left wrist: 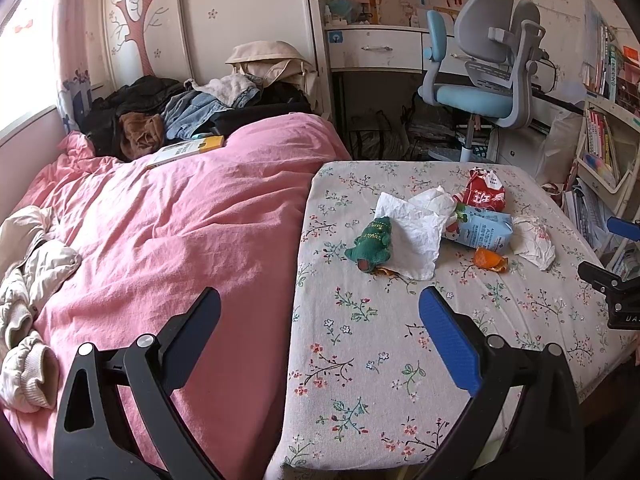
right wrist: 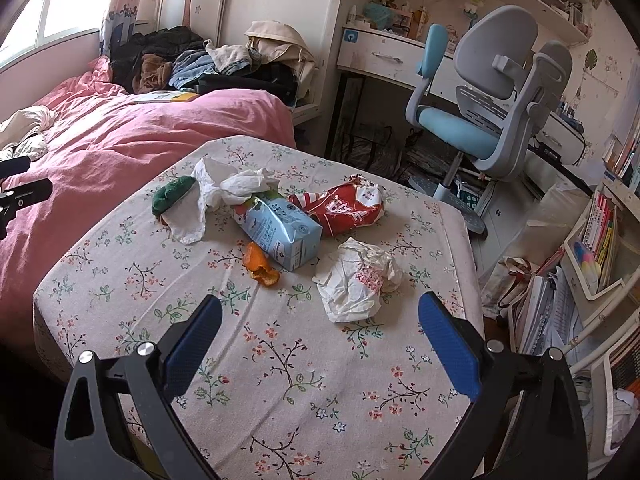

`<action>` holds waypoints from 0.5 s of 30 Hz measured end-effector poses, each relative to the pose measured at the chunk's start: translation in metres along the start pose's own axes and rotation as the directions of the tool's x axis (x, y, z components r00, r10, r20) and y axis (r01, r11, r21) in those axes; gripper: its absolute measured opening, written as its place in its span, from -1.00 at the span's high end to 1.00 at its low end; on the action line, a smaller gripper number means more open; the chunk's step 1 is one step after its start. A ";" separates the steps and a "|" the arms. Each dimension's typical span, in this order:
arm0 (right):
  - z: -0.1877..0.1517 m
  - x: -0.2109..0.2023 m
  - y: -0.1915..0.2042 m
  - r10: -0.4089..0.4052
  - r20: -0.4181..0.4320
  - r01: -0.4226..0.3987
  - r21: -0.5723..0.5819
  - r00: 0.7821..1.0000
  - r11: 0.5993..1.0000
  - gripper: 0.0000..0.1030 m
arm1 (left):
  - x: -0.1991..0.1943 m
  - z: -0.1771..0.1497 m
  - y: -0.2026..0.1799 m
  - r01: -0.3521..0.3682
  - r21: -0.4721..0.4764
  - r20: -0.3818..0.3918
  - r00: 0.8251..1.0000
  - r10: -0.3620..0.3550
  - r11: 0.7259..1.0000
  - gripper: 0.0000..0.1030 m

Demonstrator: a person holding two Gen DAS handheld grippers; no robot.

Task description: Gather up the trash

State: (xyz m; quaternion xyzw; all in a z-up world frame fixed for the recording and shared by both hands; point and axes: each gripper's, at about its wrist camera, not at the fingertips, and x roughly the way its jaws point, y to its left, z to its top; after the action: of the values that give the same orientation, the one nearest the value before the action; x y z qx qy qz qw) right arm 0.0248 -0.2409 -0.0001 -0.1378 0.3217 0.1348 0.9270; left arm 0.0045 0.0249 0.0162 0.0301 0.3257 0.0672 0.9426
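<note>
From my left wrist, my left gripper (left wrist: 320, 312) hovers with fingers wide and empty over the near edge of the floral bench (left wrist: 360, 360); the trash lies ahead and to the right: white tissue (left wrist: 412, 232), blue carton (left wrist: 482, 232), orange peel (left wrist: 490, 260). From my right wrist, my right gripper (right wrist: 320, 316) is equally wide and empty, the crumpled wrapper (right wrist: 358, 276) just ahead between its fingers. Nothing seems collected yet; I judge the next move is to advance and close on that wrapper.
</note>
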 end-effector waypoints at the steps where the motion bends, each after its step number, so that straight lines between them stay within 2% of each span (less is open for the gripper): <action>1: 0.000 0.000 0.000 -0.001 0.000 0.001 0.000 1.000 1.000 -0.83 | 0.000 0.000 0.000 0.000 -0.001 0.000 1.000 0.000 1.000 -0.86; 15: -0.002 0.001 0.002 -0.006 -0.006 0.006 -0.014 1.000 1.000 -0.83 | 0.002 -0.003 0.001 -0.001 -0.002 -0.003 1.000 0.001 1.000 -0.86</action>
State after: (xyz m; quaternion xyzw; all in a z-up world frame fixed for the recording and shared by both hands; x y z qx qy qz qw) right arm 0.0235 -0.2398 -0.0025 -0.1455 0.3230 0.1336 0.9256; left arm 0.0037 0.0263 0.0128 0.0291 0.3271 0.0681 0.9421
